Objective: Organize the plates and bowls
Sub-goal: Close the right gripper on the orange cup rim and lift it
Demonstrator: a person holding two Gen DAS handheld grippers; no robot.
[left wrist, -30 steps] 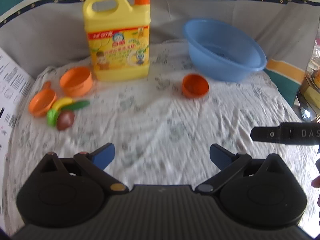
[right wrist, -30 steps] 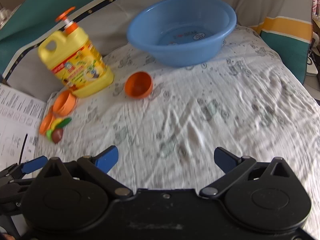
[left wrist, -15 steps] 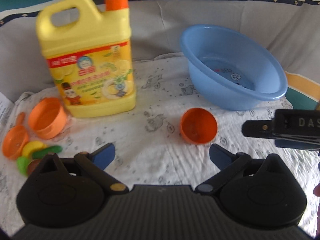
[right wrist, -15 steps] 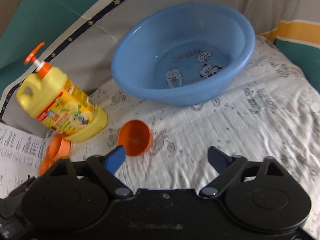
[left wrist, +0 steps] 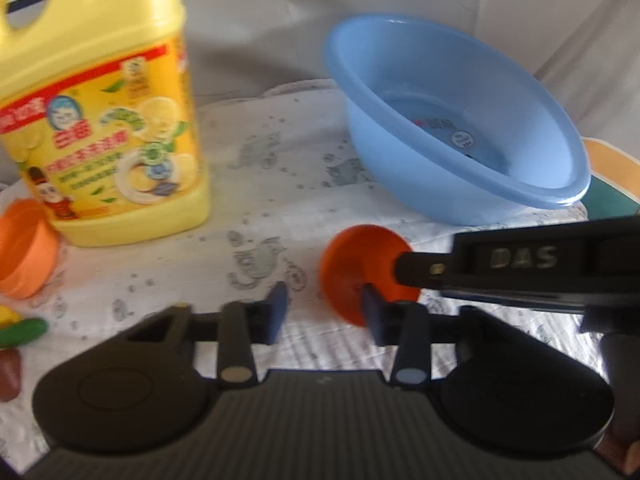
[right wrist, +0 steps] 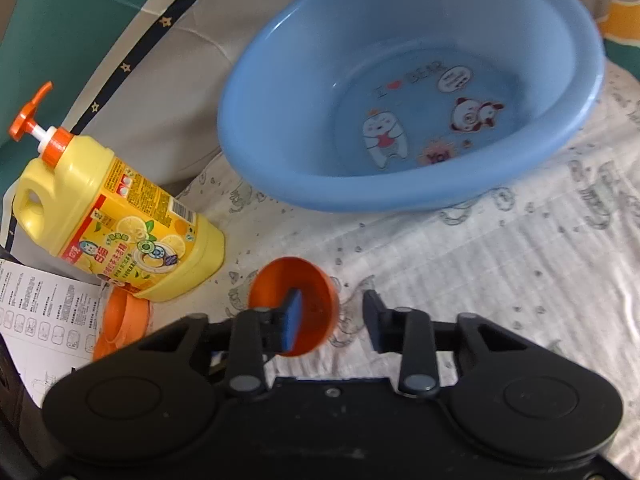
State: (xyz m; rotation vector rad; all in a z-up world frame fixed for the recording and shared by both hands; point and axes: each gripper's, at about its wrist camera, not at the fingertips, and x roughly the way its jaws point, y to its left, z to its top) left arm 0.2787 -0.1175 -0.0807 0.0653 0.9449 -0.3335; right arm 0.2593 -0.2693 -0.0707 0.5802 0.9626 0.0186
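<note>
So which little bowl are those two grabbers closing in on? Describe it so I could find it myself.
Start at the big blue basin on the printed cloth. Just in front of it, toward the yellow detergent jug, one small orange bowl lies tipped on its side. Unlike the paler orange dishes bunched by the jug, it is deeper orange and lies alone.

Daylit grey cushion [left wrist: 400,8], teal wall [right wrist: 80,8]
</note>
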